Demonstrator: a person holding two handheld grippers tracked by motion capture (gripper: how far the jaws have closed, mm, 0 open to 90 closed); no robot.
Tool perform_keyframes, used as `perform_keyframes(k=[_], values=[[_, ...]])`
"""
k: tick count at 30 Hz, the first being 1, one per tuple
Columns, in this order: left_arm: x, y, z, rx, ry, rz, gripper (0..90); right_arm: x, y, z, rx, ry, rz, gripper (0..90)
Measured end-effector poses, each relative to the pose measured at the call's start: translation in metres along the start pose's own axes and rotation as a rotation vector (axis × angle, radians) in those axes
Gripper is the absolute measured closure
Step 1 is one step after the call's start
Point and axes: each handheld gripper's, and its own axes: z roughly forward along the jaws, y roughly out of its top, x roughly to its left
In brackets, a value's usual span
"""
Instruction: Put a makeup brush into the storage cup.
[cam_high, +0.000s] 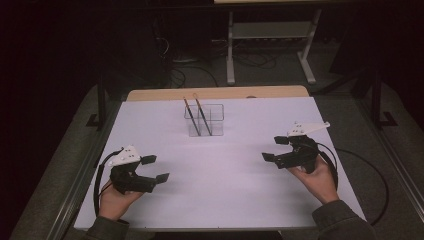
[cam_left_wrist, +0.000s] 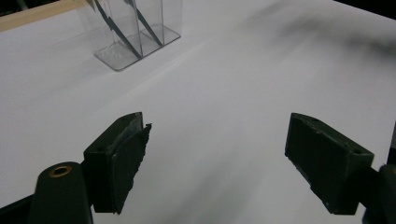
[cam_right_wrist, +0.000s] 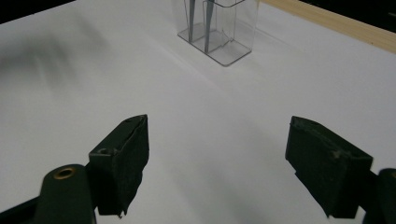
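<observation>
The left gripper (cam_high: 159, 169) and right gripper (cam_high: 275, 148) were held low near the left and right edges of the tabletop (cam_high: 235, 195), jaws wide apart and empty, both aimed inward at the clear holder (cam_high: 204, 120) near the far edge, probably readied for a reach. Two sticks (cam_high: 197, 116) were seen leaning in the holder in the high view; its ribbed base was shown closer in the left gripper view.

A white table (cam_high: 225, 185) with a wooden far edge; beyond it, a grey metal stand (cam_high: 270, 35) on the floor.
</observation>
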Motion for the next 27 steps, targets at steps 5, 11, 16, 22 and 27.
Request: perform_keyframes(k=[5, 11, 16, 22, 27], values=[[0.001, 0.0, 0.001, 0.009, -0.004, 0.0, 19.2, -0.001, -0.006, -0.005, -0.01, -0.001, 0.018, 20.2], [0.001, -0.001, 0.001, 0.007, -0.003, 0.004, 19.2, -0.001, -0.009, -0.007, -0.016, 0.0, 0.017, 20.0], [0.001, -0.001, 0.0, 0.003, -0.002, -0.005, 19.1, 0.0, -0.012, -0.009, -0.019, 0.0, 0.022, 19.6], [0.001, -0.002, 0.002, 0.004, -0.002, 0.001, 19.1, 0.003, -0.019, -0.011, -0.019, 0.006, 0.034, 19.4], [0.001, -0.003, 0.002, 0.008, 0.0, -0.002, 19.1, 0.003, -0.025, -0.012, -0.017, 0.008, 0.04, 19.4]])
